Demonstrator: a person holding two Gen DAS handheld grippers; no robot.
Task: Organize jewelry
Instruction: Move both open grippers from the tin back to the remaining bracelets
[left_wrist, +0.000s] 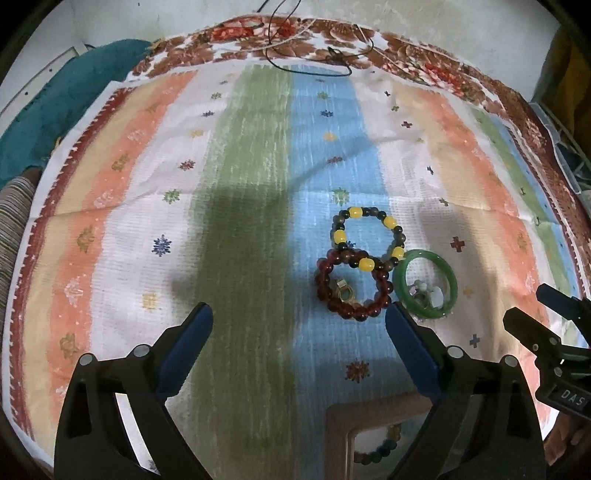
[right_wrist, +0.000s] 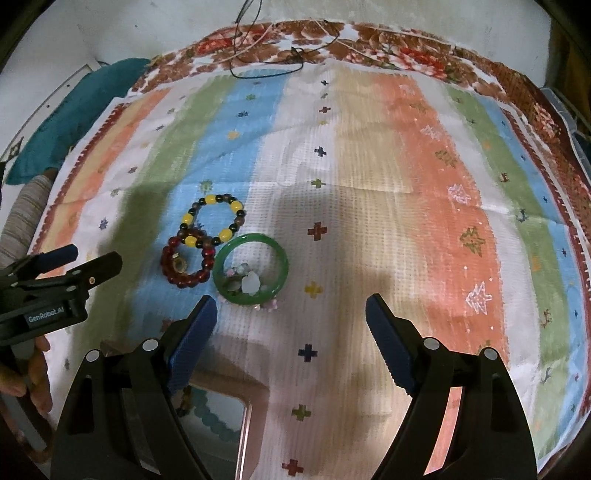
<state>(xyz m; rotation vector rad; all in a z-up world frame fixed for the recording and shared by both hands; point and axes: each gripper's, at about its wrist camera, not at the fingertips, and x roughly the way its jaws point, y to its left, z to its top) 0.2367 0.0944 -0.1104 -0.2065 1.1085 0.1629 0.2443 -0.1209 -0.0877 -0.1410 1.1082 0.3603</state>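
Note:
On the striped cloth (left_wrist: 258, 184) lie three bracelets, overlapping. A yellow-and-dark bead bracelet (left_wrist: 389, 221) (right_wrist: 208, 201) rests partly on a dark red bead bracelet (left_wrist: 327, 291) (right_wrist: 170, 267) that rings a gold ring (left_wrist: 343, 290) (right_wrist: 180, 264). A green bangle (left_wrist: 448, 273) (right_wrist: 282, 266) encloses small pale stones (left_wrist: 430, 291) (right_wrist: 247, 280). My left gripper (left_wrist: 299, 314) hangs open just short of the red bracelet, nothing between its fingers. My right gripper (right_wrist: 291, 302) is open too, its left finger near the bangle's front rim. A pink-rimmed box (left_wrist: 369, 413) (right_wrist: 255, 402) holding bead bracelets sits below.
Thin cords (left_wrist: 314, 55) lie on the floral border at the far edge. A teal cloth (left_wrist: 55, 110) bunches at the far left. A hand (right_wrist: 37, 373) holds the left gripper's body at the right wrist view's left edge. A white wall stands behind the table.

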